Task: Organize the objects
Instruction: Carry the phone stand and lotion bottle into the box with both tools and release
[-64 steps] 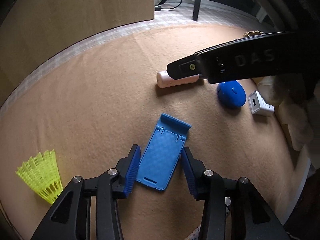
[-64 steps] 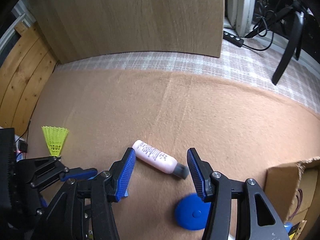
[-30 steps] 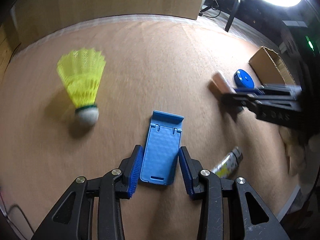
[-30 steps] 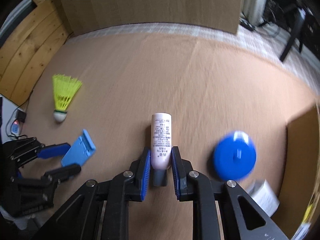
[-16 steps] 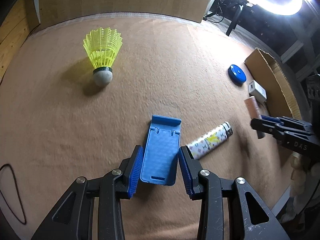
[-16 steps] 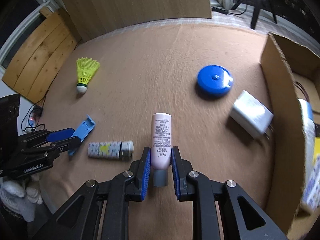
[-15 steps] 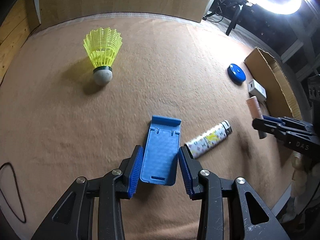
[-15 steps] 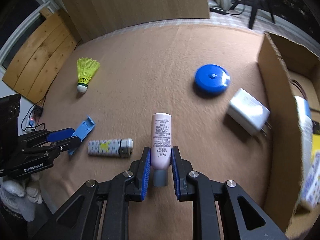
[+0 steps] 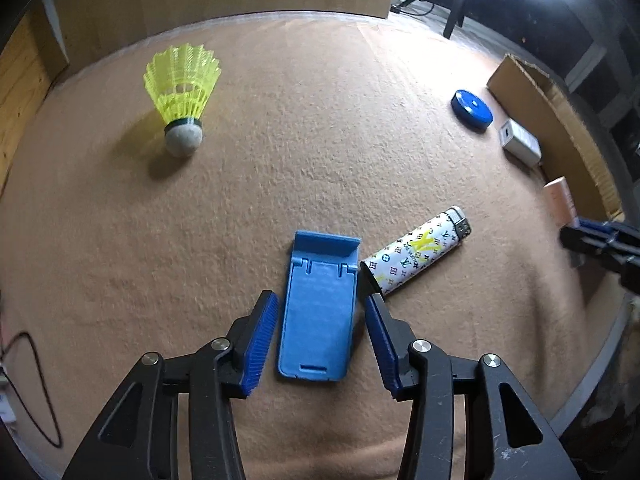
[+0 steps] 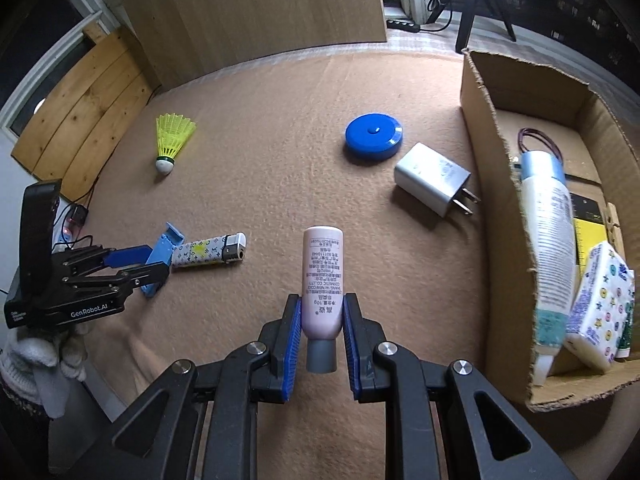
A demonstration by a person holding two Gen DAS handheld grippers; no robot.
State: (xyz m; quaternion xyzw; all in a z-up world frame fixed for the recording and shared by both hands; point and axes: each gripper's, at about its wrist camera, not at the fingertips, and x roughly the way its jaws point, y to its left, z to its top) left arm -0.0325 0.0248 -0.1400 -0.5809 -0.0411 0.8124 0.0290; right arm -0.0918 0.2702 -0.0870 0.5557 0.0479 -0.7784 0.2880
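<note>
My right gripper (image 10: 319,312) is shut on a pink tube (image 10: 322,280) and holds it above the brown blanket, left of the cardboard box (image 10: 492,128). My left gripper (image 9: 320,312) is open around a blue phone stand (image 9: 318,312), whose sides show small gaps to the pads. The stand lies flat on the blanket and also shows in the right wrist view (image 10: 162,252). A patterned lighter (image 9: 416,254) lies right beside the stand. The right gripper and pink tube (image 9: 560,200) show at the right edge of the left wrist view.
A yellow shuttlecock (image 9: 182,96), a blue round case (image 10: 374,136) and a white charger (image 10: 434,184) lie on the blanket. The box holds a white tube (image 10: 546,232), a tissue pack (image 10: 602,300) and other items. A wooden board (image 10: 248,8) stands behind.
The right gripper has carried the pink tube up and to the right, nearer the box. The left gripper's pads now stand slightly wider about the blue stand.
</note>
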